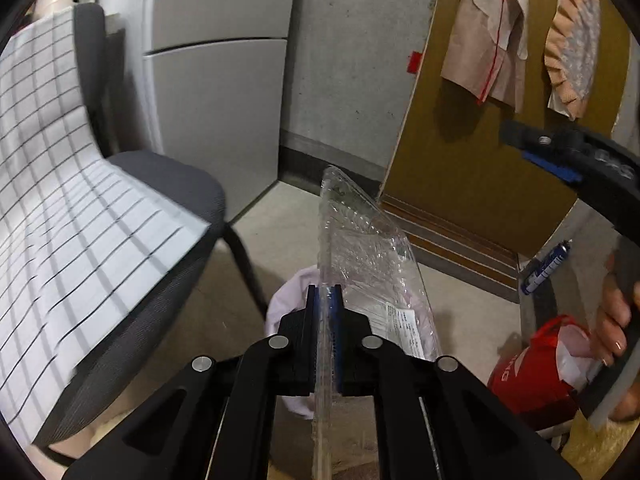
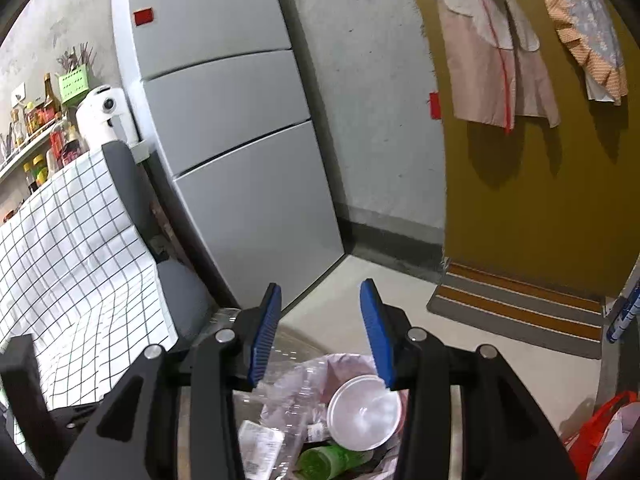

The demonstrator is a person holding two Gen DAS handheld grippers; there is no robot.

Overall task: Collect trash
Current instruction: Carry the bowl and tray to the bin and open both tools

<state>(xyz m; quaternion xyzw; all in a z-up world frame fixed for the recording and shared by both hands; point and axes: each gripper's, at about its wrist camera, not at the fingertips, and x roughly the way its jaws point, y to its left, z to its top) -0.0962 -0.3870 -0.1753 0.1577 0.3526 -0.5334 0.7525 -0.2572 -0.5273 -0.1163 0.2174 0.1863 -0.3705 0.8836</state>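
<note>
My left gripper (image 1: pixel 326 292) is shut on a sheet of clear plastic packaging (image 1: pixel 360 240) that stands on edge between its blue pads and carries a white label. Under it lies the trash bin with a pale pink liner (image 1: pixel 286 296). In the right wrist view my right gripper (image 2: pixel 320 292) hangs open over the same bin liner (image 2: pixel 344 362), with nothing between its fingers. Inside lie a round white lid (image 2: pixel 364 412), a green bottle (image 2: pixel 320 460), crumpled clear plastic (image 2: pixel 296 392) and a printed label (image 2: pixel 260 444). One finger of the right gripper (image 1: pixel 540 142) shows at the right of the left wrist view.
A grey chair draped with a checked cloth (image 1: pixel 80 220) stands left of the bin. Behind it is a grey fridge (image 2: pixel 240 160). A red bag (image 1: pixel 532 380) sits on the floor to the right. A brown door (image 2: pixel 520 200) with hanging clothes and a striped mat (image 2: pixel 520 308) lie beyond.
</note>
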